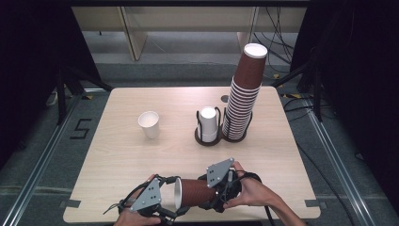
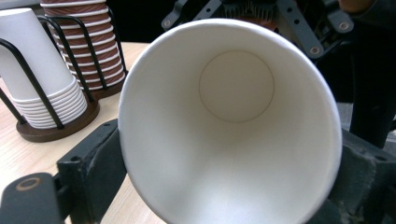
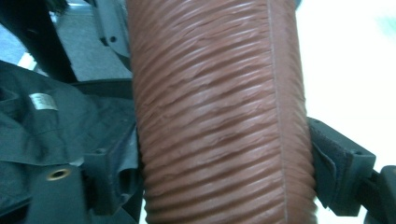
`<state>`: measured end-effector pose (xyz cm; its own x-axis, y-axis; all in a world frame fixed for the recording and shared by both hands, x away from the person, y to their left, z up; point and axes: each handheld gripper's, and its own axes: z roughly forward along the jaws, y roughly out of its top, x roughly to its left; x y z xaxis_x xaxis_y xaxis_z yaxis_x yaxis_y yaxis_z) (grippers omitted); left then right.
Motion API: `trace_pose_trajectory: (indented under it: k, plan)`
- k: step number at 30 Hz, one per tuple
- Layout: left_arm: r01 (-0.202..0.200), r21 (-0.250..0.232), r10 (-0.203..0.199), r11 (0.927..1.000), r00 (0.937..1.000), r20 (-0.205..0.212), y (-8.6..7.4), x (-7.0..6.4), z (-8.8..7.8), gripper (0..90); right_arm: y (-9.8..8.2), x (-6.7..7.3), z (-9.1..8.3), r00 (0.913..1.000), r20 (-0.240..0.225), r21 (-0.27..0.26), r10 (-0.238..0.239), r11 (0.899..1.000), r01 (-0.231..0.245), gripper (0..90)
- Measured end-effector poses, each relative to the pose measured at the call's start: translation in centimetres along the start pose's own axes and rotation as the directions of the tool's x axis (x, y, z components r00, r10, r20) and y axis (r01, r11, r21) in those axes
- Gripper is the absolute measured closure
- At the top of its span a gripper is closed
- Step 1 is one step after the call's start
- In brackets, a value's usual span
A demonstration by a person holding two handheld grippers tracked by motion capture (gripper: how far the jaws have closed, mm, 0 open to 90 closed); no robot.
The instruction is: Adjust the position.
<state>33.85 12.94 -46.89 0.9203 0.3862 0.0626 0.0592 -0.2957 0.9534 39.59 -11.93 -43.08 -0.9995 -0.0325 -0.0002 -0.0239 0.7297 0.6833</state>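
Wooden table [image 1: 117, 155] lies under my grippers, near of the tall brown cup stack [image 1: 244, 94]. My left gripper [image 1: 170, 201] clamps the brown ribbed cup [image 1: 197, 192] at its rim while my right gripper [image 1: 212, 197] pinches its body, likely to pull nested cups apart.

Even overhead light falls on the pale table [image 1: 122, 155], with dark surroundings. Up close, the brown cup [image 3: 219, 116] looks soft, and the background glares white.

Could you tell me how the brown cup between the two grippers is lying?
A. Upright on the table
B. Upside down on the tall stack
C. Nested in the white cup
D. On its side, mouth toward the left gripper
D: the high view shows the brown cup lying level between the grippers, and the left gripper view looks straight into its white mouth.
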Motion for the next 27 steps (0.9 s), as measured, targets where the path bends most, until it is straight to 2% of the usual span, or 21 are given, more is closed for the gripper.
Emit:
trace_pose_trajectory:
  k: [1,3,5,6,7,8,9,10,12,14,15,16,17,18,20,21,22,24,25,26,27]
  plan:
    - [-0.016,0.018,0.016,0.9997,0.9999,-0.004,0.0,-0.1,0.0,10.6,0.1,0.0,-0.1,0.9990,0.036,0.024,-0.027,0.999,0.027,16.4]
    - [-0.015,0.044,0.016,0.9989,0.9998,-0.013,0.1,-0.2,0.1,11.0,0.4,0.3,-0.2,0.9975,0.061,0.052,-0.035,0.998,0.032,16.1]
    - [-0.033,0.082,0.035,0.9961,0.9992,-0.021,0.2,-0.2,0.2,11.0,0.7,0.6,-0.3,0.9938,0.092,0.082,-0.063,0.995,0.056,16.0]
    - [-0.028,0.097,0.031,0.9949,0.9992,-0.027,0.2,-0.3,0.2,11.0,0.9,0.7,-0.2,0.9923,0.098,0.087,-0.076,0.994,0.067,16.0]
    - [-0.025,0.110,0.029,0.9936,0.9992,-0.027,0.3,-0.4,0.2,11.0,1.0,0.9,-0.3,0.9922,0.101,0.097,-0.073,0.993,0.063,16.0]
    - [-0.032,0.127,0.036,0.9914,0.9990,-0.028,0.3,-0.4,0.2,11.0,1.1,1.2,-0.3,0.9904,0.125,0.121,-0.058,0.992,0.043,15.8]
    - [-0.036,0.137,0.041,0.9899,0.9987,-0.031,0.4,-0.4,0.2,11.0,1.2,1.2,-0.1,0.9874,0.128,0.138,-0.093,0.988,0.075,16.0]
    - [-0.037,0.146,0.042,0.9887,0.9986,-0.033,0.4,-0.5,0.3,11.0,1.2,1.3,0.0,0.9866,0.133,0.152,-0.094,0.986,0.074,16.1]
    - [-0.048,0.173,0.055,0.9837,0.9977,-0.039,0.5,-0.5,0.3,11.0,1.2,1.5,0.7,0.9829,0.142,0.203,-0.117,0.975,0.086,16.8]
    - [-0.043,0.172,0.050,0.9841,0.9980,-0.038,0.6,-0.6,0.3,11.0,1.1,1.6,1.1,0.9851,0.127,0.208,-0.116,0.974,0.088,17.2]
    - [-0.042,0.171,0.049,0.9844,0.9981,-0.037,0.7,-0.6,0.3,11.0,1.1,1.9,1.2,0.9879,0.136,0.208,-0.075,0.977,0.046,17.8]
    - [-0.049,0.176,0.056,0.9832,0.9978,-0.035,0.9,-0.6,0.2,11.0,1.1,1.9,1.4,0.9899,0.124,0.203,-0.069,0.978,0.043,18.4]
    - [-0.047,0.172,0.054,0.9839,0.9979,-0.035,1.0,-0.6,0.2,11.1,1.2,1.7,1.6,0.9853,0.123,0.201,-0.118,0.975,0.092,18.5]
    - [-0.045,0.173,0.051,0.9840,0.9981,-0.035,1.2,-0.7,0.1,11.1,1.2,1.9,1.6,0.9886,0.128,0.209,-0.079,0.977,0.051,18.7]
    - [-0.054,0.170,0.061,0.9839,0.9975,-0.035,1.4,-0.8,0.0,11.1,1.3,1.9,1.6,0.9888,0.132,0.206,-0.070,0.978,0.042,20.7]
    - [-0.051,0.167,0.058,0.9847,0.9978,-0.034,1.5,-0.8,-0.1,11.1,1.3,1.7,1.6,0.9881,0.124,0.196,-0.091,0.978,0.065,22.1]
    - [-0.053,0.164,0.060,0.9851,0.9974,-0.040,1.6,-0.8,-0.1,11.0,1.4,1.5,1.7,0.9852,0.111,0.176,-0.131,0.978,0.110,22.6]
    - [-0.048,0.140,0.055,0.9889,0.9974,-0.047,1.6,-0.8,-0.3,10.1,1.4,1.7,1.6,0.9897,0.099,0.158,-0.103,0.984,0.086,23.0]
    - [-0.030,0.106,0.035,0.9939,0.9982,-0.048,1.6,-0.7,-0.3,9.0,1.3,1.7,1.4,0.9918,0.098,0.141,-0.082,0.988,0.068,23.0]
    - [0.007,0.060,-0.004,0.9982,0.9989,-0.046,1.5,-0.6,-0.3,7.5,1.4,1.3,1.3,0.9867,0.090,0.120,-0.135,0.985,0.124,22.9]
    - [0.043,0.025,-0.041,0.9988,0.9979,-0.049,1.4,-0.4,-0.4,6.4,1.3,1.2,1.1,0.9916,0.075,0.097,-0.105,0.991,0.097,22.9]
